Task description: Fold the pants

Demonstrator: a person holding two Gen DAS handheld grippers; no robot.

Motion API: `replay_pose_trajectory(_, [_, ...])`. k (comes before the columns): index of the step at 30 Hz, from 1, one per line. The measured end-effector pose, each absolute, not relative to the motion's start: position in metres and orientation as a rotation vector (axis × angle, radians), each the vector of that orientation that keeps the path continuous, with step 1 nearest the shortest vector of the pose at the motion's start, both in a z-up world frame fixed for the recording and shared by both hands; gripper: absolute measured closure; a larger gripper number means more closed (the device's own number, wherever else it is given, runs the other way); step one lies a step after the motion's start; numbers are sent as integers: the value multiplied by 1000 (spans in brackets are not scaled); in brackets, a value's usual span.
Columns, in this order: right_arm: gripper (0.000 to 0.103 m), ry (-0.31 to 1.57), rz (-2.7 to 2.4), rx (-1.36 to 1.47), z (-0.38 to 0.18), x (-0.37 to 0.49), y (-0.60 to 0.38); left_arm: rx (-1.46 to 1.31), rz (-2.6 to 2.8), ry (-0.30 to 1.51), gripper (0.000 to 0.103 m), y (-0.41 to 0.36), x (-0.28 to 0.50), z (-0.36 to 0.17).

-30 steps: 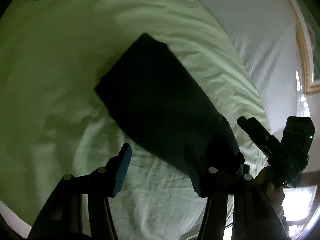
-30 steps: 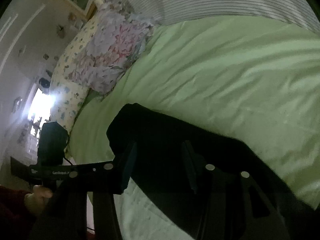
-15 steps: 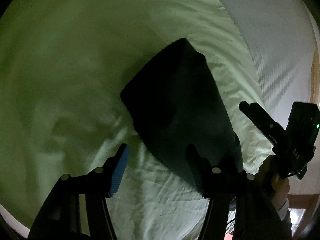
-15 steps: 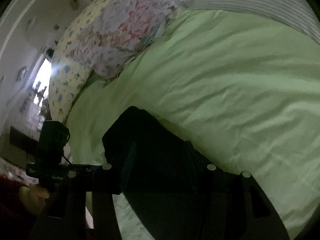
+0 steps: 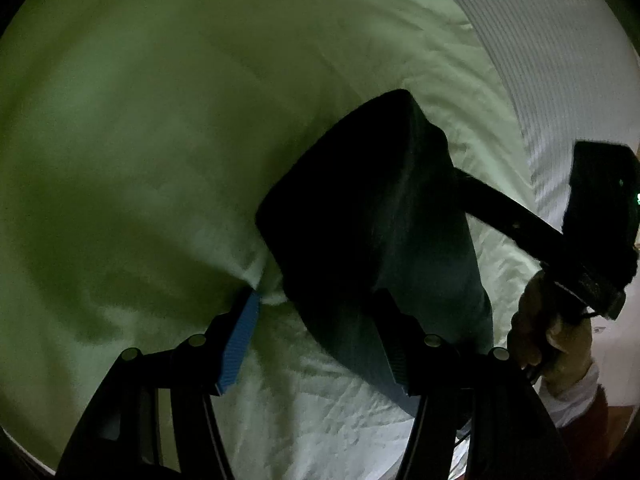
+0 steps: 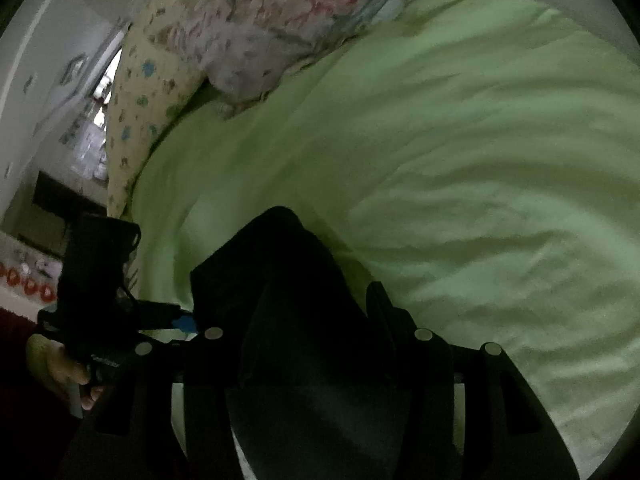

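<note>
The dark folded pants [image 5: 372,220] lie on the pale green bed sheet [image 5: 140,120]. My left gripper [image 5: 316,328] is open, low at the pants' near left edge, with its blue-padded left finger [image 5: 240,344] touching the sheet and its right finger over the cloth. The right gripper tool comes in from the right of that view with its tip at the pants' right side. In the right wrist view the pants [image 6: 288,312] fill the space between the open fingers of my right gripper [image 6: 296,304]. The left tool and a hand show at the left.
Floral pillows [image 6: 240,32] lie at the head of the bed. A white striped cover [image 5: 540,60] lies along the far right side. The sheet [image 6: 460,160] stretches wide beyond the pants. A window and a wall show at the left of the right wrist view.
Both grippers have moved in closer and lower to the pants. The pants now look shorter and more bunched, and the right gripper's tip has reached their right side.
</note>
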State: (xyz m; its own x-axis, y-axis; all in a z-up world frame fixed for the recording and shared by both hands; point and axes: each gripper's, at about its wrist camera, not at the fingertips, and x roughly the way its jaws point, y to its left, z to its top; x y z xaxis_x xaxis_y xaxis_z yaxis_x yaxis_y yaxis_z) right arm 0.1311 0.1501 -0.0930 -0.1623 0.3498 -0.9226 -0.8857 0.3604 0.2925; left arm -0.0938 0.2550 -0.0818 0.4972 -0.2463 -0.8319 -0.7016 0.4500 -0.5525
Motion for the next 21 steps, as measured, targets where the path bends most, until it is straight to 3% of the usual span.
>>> replay_pose_trajectory(5, [54,1353,1194,-587,-114,132,159,-1058,376,1036,51,251,-93,-82])
replay_pose_trajectory(7, [66,1358,1205,-569,-115,131,156,-1039,365,1033,69,250,-91,-80])
replay_pose_trajectory(11, [80,1325,1207,-552,-108,126,150,-1014,325,1020,82,249,-88,-73])
replay_pose_trajectory(21, [83,1187,1221,-368,-37,126,98,-918,149,909,87,220,-74,-7])
